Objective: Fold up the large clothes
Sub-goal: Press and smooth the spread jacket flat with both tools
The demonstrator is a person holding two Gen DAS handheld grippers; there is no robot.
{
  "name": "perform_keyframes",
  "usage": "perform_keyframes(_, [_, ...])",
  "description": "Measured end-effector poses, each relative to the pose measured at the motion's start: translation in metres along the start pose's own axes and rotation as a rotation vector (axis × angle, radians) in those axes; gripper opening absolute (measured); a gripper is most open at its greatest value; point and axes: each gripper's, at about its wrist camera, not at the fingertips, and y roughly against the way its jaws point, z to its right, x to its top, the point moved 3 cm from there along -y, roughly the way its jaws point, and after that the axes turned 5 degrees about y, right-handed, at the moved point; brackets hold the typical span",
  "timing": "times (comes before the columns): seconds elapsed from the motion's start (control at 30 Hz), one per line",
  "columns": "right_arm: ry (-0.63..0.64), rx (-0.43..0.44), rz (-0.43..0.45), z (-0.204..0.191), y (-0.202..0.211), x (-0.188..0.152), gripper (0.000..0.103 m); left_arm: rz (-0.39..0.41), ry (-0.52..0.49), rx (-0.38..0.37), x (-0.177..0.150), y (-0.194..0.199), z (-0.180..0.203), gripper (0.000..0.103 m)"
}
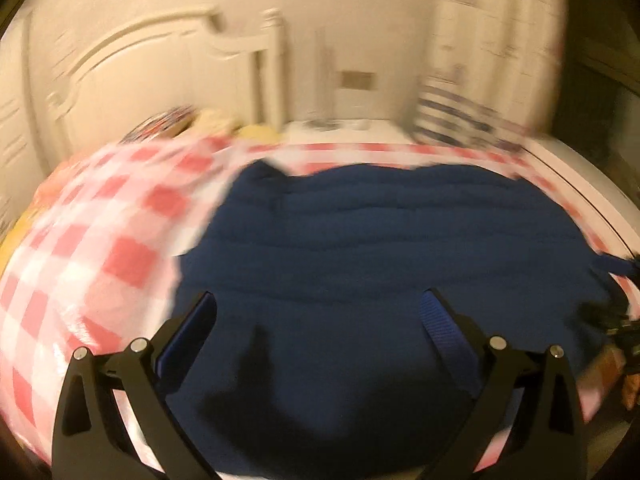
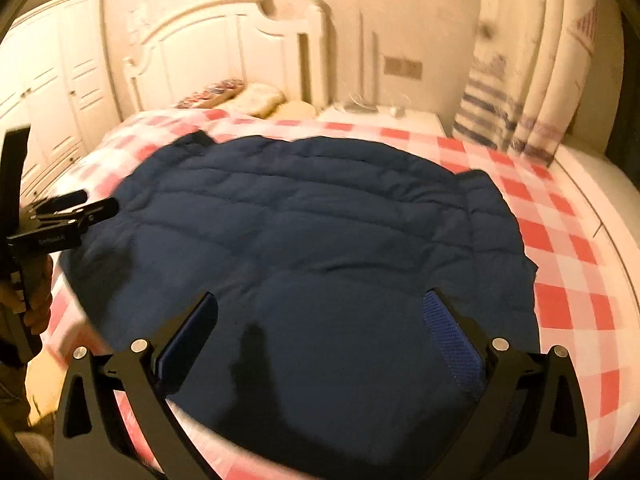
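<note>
Left gripper (image 1: 320, 312): jaws spread wide, nothing between, angled downward. Right gripper (image 2: 320, 312): likewise wide, empty, angled downward.

Dim warm indoor light — heavy motion blur (left view worst), fisheye-bent dark edges

White headboard (image 2: 224, 36), checked bedspread (image 2: 560, 240), curtain (image 2: 520, 92)

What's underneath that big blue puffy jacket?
The blue jacket lies spread flat on a red-and-white checked bedcover, which shows all around its edges. Whatever sits directly beneath the jacket's middle is covered, so it cannot be seen.
</note>
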Motion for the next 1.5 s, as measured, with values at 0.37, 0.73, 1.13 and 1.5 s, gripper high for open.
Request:
perform_keyframes(0.37, [0.126,-0.061,-0.069,-0.024,-0.024,-0.036,0.099,-0.087,-0.152,0.045,-0.046,-0.041,0.052,0.101])
perform_keyframes(0.73, [0.011,-0.131,-0.061,0.021,0.014,-0.055,0.098,-0.084,-0.139,0.045,-0.048,-0.041,0.047,0.101])
perform_keyframes(1.13, [-0.113,-0.046,-0.002,0.034,0.025,-0.061,0.098,-0.086,-0.139,0.044,-0.047,-0.041,0.045,0.101])
perform_keyframes(1.5, [-0.107,-0.029,-0.075,0.039,0.005,-0.074,0.099,-0.092,-0.122,0.029,-0.045,-0.039,0.045,0.101])
